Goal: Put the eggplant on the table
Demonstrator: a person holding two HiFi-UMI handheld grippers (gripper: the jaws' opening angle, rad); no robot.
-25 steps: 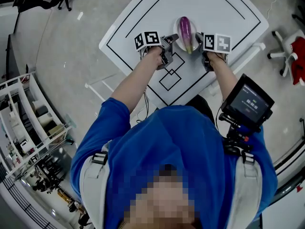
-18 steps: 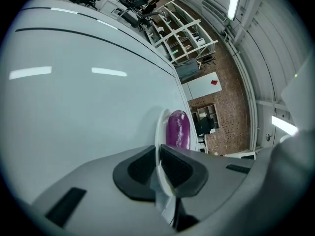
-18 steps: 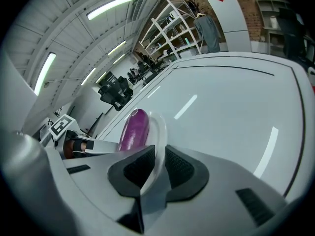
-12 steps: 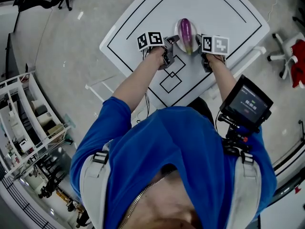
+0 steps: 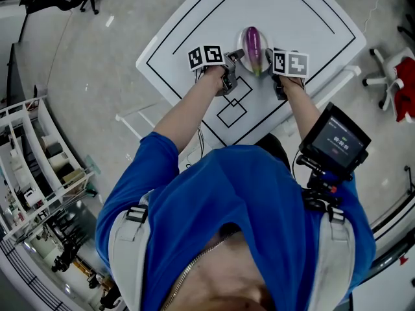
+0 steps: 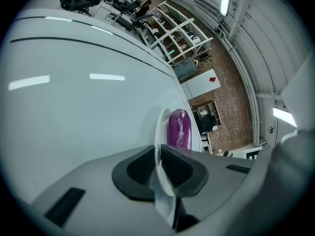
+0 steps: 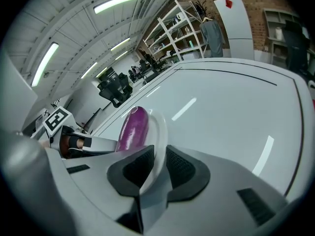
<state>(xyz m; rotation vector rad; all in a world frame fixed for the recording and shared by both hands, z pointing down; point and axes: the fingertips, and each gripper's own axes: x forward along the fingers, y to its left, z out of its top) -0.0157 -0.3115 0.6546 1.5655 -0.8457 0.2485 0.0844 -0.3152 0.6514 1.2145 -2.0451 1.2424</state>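
The eggplant (image 5: 253, 43) lies lengthwise on a white plate (image 6: 157, 132) that sits between the two claws, and each claw takes the plate by an opposite edge. This looks like a way to carry the vegetable level without touching it. The left claw (image 6: 159, 154) is clamped on the plate's rim, its dark pads tight on either side, with the purple fruit just ahead of its jaws. The right claw (image 7: 160, 156) has the far rim between its pads, which appear to touch it on both sides, though its jaws have just been opening a little, so I judge the hold is being slackened. Whether the plate is resting on the tabletop (image 5: 305, 18) or held just above it, I cannot tell. The tabletop is white and glossy and reflects the ceiling lights. Black border lines (image 5: 194, 24) are marked on it, with nested squares below the claws. Beyond the left claw stand a brick wall (image 6: 221, 102) and open shelving. Past the right claw are more racks and office chairs under strip lights.
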